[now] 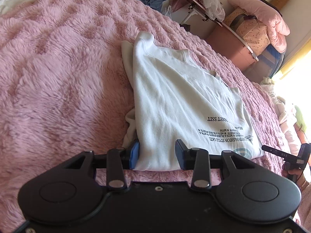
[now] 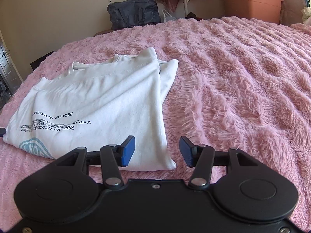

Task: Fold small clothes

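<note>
Sleeves look already folded in, so we judge the white T-shirt partly folded on the pink blanket; crosswise folds remain; our left gripper straddles its near hem, jaws apart, gripping nothing; our right gripper gapes over the hem corner, empty; we cannot see the tucked layers beneath.

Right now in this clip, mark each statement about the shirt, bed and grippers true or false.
1. The white T-shirt lies on a pink fluffy blanket. True.
2. The left gripper is shut. False: its fingers stand apart, the shirt's near hem between them.
3. The shirt's printed text faces up. True.
4. The right gripper hangs over bare floor. False: it is open at the shirt's near corner.
5. The shirt lies fully spread out. False: one side is folded over.
</note>
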`<state>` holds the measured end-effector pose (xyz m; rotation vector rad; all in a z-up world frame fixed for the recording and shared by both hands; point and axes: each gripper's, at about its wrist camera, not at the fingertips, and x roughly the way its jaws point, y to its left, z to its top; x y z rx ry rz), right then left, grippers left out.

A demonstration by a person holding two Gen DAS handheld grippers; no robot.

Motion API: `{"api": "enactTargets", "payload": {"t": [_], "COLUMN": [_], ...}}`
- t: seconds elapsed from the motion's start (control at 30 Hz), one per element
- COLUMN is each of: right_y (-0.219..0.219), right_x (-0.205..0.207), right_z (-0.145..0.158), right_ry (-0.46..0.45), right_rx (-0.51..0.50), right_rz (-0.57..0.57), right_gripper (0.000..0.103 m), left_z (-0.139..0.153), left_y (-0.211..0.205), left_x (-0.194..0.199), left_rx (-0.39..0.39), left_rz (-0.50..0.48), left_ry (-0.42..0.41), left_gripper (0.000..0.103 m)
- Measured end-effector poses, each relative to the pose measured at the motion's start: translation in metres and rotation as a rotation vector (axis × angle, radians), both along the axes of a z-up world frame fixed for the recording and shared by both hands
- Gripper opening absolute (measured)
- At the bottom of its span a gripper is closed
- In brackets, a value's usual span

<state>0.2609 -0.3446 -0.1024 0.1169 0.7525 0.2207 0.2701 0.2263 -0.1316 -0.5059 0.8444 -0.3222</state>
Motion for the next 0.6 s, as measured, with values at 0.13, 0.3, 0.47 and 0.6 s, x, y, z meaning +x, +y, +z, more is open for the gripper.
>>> {"api": "enactTargets", "payload": {"t": [0.13,0.3,0.47,0.6], "right_y": [0.003,0.008,0.006,-0.001], "right_x": [0.012,0.012,0.008,-0.002], "right_z": [-0.009,-0.010,0.001,0.018], "right_ry": [0.069,0.059,0.042,0.007], "right_rx": [0.008,-0.005,0.007,0.021], "right_rz": [0.003,0.010,0.002,-0.006], "right_gripper": [0.052,0.012,0.008,0.005], "left_z": [-0.005,-0.005,0.000,0.004], "left_y": [-0.004,-0.007,0.008,0.014], "left_x": [0.003,0.004,-0.004,-0.011], "left_rx": [-0.028,-0.043,-0.116,-0.050], "left_rz": [-0.008,-0.021,0.030,0.039], "left_ry": [0.006,-0.005,0.018,0.076], "left_gripper": [0.039,0.032,0.002,0.002]}}
